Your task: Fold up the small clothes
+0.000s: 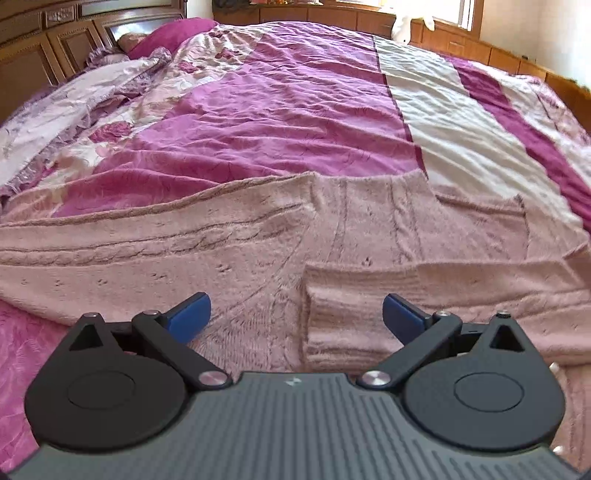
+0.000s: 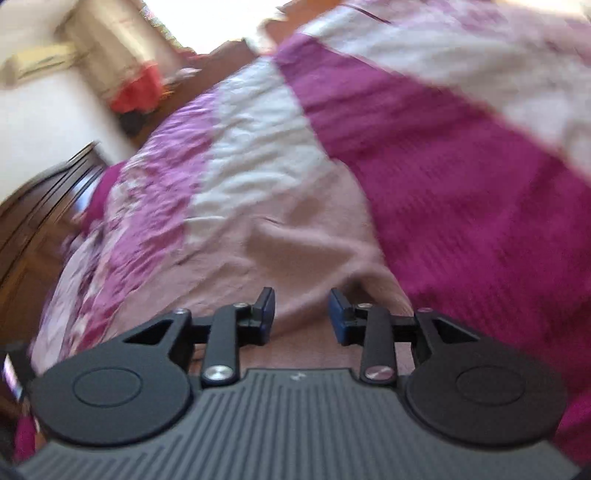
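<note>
A pale pink knitted sweater [image 1: 236, 251] lies spread flat across the near part of the bed, with a ribbed cuff [image 1: 343, 325] of one sleeve folded in over its body. My left gripper [image 1: 296, 317] hovers just above that cuff, wide open with nothing between its blue pads. In the blurred right wrist view, my right gripper [image 2: 302, 314] is open over a pale pink part of the sweater [image 2: 288, 229], its pads a smaller distance apart and nothing held between them.
The bed carries a magenta, white and floral bedspread [image 1: 295, 110]. A wooden headboard [image 1: 44, 48] and pillows [image 1: 162, 37] are at the far left. A low wooden ledge with a white soft toy [image 1: 404, 22] runs along the far side. Dark wooden furniture [image 2: 33, 221] stands beside the bed.
</note>
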### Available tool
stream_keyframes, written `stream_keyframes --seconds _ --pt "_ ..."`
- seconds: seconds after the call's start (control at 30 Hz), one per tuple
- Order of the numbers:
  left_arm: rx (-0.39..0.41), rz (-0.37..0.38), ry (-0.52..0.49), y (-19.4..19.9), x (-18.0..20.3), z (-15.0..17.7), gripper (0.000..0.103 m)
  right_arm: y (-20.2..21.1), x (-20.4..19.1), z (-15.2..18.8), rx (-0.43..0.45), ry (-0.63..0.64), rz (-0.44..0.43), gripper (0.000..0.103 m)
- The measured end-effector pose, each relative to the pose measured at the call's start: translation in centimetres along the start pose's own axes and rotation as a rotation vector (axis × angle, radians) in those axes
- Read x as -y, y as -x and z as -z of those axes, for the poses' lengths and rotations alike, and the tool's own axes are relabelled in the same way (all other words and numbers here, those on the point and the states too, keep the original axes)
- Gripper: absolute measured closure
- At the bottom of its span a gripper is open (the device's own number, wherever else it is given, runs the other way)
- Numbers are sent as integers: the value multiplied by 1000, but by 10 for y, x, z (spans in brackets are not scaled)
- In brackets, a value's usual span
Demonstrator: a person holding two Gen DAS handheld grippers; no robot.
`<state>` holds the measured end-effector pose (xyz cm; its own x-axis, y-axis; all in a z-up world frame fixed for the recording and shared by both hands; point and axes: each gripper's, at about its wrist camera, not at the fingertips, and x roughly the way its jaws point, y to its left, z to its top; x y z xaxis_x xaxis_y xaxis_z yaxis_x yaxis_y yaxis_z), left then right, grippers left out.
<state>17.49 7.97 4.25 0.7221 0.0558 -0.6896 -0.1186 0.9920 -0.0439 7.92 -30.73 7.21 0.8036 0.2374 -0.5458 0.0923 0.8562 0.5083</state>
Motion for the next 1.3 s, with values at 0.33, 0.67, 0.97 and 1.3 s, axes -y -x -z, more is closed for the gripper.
stream_keyframes --seconds 0.33,0.67,0.97,1.3 --pt "-16 35 -17 -13 14 -4 27 -94 9 -68 36 181 170 57" --pt "37 86 -60 -14 25 2 82 -128 29 -58 58 160 192 61" --pt "180 7 -158 7 40 -6 91 -111 33 -60 212 135 200 93" --pt "80 8 -210 -8 32 3 60 -115 29 -61 109 199 277 73"
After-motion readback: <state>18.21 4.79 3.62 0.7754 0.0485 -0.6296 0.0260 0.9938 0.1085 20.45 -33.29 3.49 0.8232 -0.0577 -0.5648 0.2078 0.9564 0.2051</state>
